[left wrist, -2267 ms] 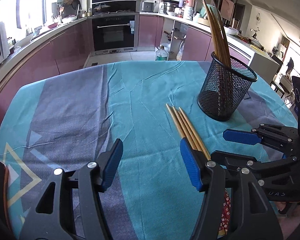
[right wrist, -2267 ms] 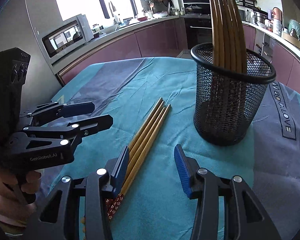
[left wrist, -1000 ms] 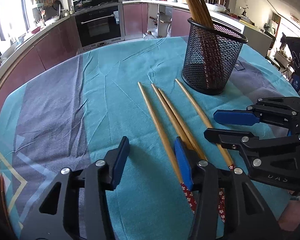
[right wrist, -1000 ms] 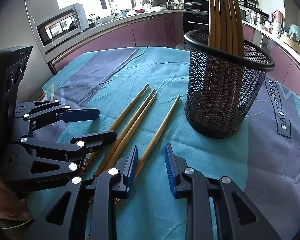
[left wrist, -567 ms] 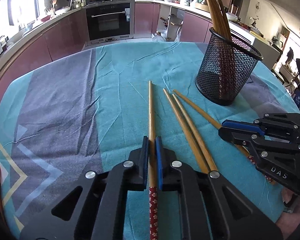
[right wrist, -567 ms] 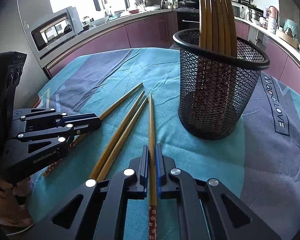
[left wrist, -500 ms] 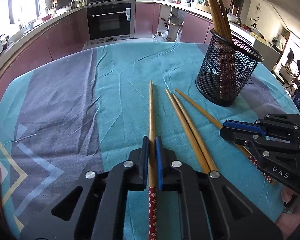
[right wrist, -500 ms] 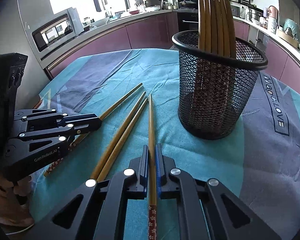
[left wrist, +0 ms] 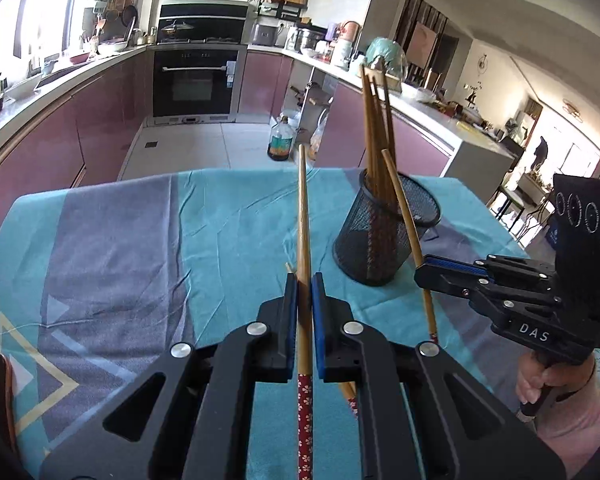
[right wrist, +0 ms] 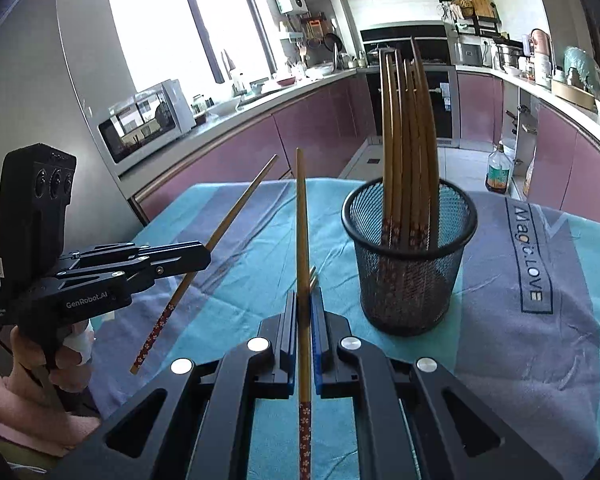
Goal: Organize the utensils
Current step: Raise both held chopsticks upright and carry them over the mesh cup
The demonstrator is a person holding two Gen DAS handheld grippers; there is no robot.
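Note:
My left gripper (left wrist: 305,280) is shut on a wooden chopstick (left wrist: 303,216) with a red flowered end and holds it above the table. It also shows in the right wrist view (right wrist: 204,256). My right gripper (right wrist: 305,300) is shut on a second chopstick (right wrist: 302,220), also lifted; it shows in the left wrist view (left wrist: 424,272) beside the black mesh cup (left wrist: 388,236). The cup (right wrist: 410,264) stands on the table with several chopsticks (right wrist: 406,140) upright in it. Two more chopsticks (left wrist: 350,394) lie on the cloth, mostly hidden under the grippers.
The table carries a teal and grey cloth (left wrist: 120,248) with lettering at the right (right wrist: 528,248). Kitchen counters, an oven (left wrist: 198,80) and a microwave (right wrist: 144,120) lie beyond the table. A bottle (left wrist: 282,140) stands on the floor.
Both grippers have lifted their chopsticks off the cloth and risen. The two other chopsticks stay on the table.

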